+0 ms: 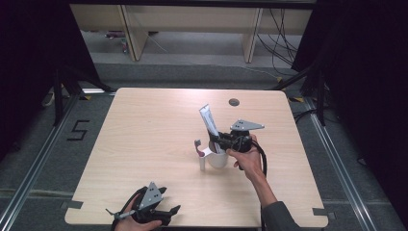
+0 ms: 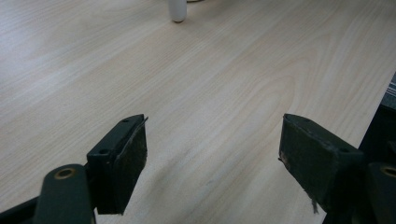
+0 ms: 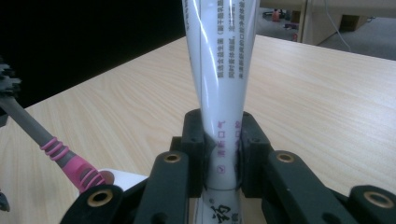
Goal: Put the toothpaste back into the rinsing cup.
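A white toothpaste tube point(image 1: 209, 121) with printed lettering stands tilted in a white cup point(image 1: 218, 158) near the table's middle. My right gripper point(image 1: 222, 142) is shut on the tube point(image 3: 221, 88), its black pads point(image 3: 195, 140) pressing both sides just above the cup. A toothbrush with a pink and grey handle point(image 3: 63, 156) leans out of the cup's left side point(image 1: 198, 146). My left gripper point(image 1: 168, 211) rests low at the table's front edge, left of centre, open with nothing between its pads point(image 2: 130, 158).
A small white cylinder point(image 1: 202, 162) stands against the cup's left side, also at the top of the left gripper view point(image 2: 177, 10). A round cable hole point(image 1: 234, 102) sits near the far edge. Bare wood table point(image 1: 144, 139) surrounds the cup; dark floor lies beyond its edges.
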The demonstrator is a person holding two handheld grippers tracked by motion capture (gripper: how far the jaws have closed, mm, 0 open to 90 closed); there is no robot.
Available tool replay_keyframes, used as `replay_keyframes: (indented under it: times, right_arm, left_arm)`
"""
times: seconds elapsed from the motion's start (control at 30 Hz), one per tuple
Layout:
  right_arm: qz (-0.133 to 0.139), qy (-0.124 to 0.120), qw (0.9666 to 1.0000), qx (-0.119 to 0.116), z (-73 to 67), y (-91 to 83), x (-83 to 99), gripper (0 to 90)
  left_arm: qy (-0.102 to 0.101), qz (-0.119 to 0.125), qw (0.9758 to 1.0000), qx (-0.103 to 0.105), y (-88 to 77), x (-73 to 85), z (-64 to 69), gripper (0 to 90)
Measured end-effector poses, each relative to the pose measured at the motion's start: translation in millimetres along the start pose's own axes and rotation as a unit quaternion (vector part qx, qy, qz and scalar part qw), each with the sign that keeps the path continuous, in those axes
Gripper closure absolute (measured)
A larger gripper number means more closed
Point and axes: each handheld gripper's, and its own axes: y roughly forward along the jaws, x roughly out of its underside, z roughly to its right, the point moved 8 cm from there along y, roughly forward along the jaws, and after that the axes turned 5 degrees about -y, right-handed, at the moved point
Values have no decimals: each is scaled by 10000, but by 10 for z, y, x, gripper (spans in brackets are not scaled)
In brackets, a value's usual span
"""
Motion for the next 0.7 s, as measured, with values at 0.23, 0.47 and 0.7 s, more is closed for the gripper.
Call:
replay_keyframes:
  times: [0.23, 0.47, 0.7]
  right_arm:
    - [-232, -42, 9997, 11, 12, -27, 52, 703]
    - [-516, -206, 9985, 32, -20, -64, 135, 743]
    - [-476, -259, 9985, 40, -14, -117, 157, 733]
  left_arm:
    - [2, -8, 10000, -3, -1, 1, 0, 231]
    - [0, -20, 10000, -2, 5, 5, 3, 230]
    - [-8, -4, 10000, -8, 9, 3, 6, 230]
